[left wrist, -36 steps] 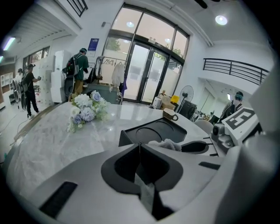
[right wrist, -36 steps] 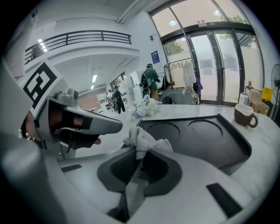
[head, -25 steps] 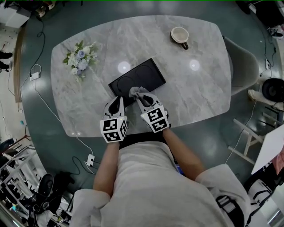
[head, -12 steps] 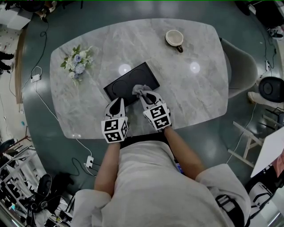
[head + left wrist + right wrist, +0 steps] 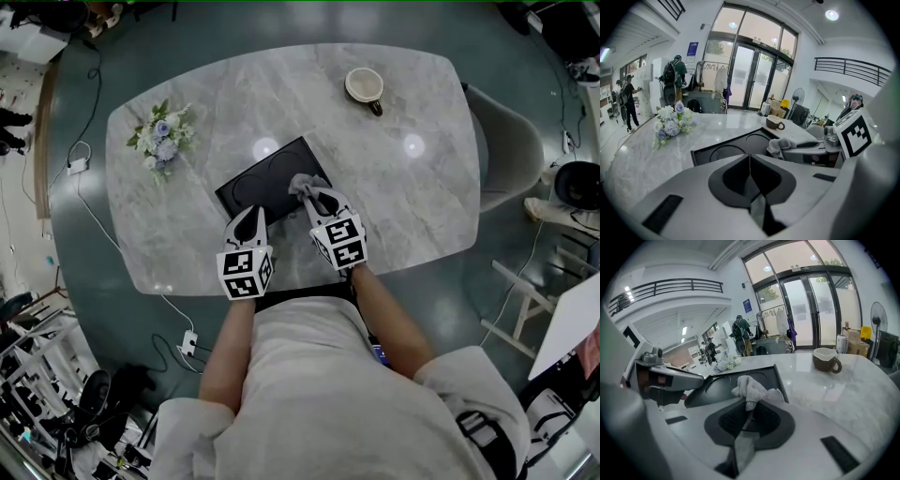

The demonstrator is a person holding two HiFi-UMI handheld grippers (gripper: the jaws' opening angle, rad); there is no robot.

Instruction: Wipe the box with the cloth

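Observation:
A flat black box with two round outlines on top lies on the marble table. My right gripper is shut on a crumpled grey cloth, which rests on the box's right part. In the right gripper view the cloth bunches out of the closed jaws over the box. My left gripper is shut with nothing in it, its tips at the box's near edge. The left gripper view shows the box ahead and the cloth to the right.
A brown-and-cream cup stands at the table's far right. A bunch of pale flowers lies at the far left. A grey chair is at the table's right end. Cables and a power strip lie on the floor at left.
My right gripper has carried the cloth rightwards across the box, from near its middle to its right part. The left gripper has stayed at the box's near edge.

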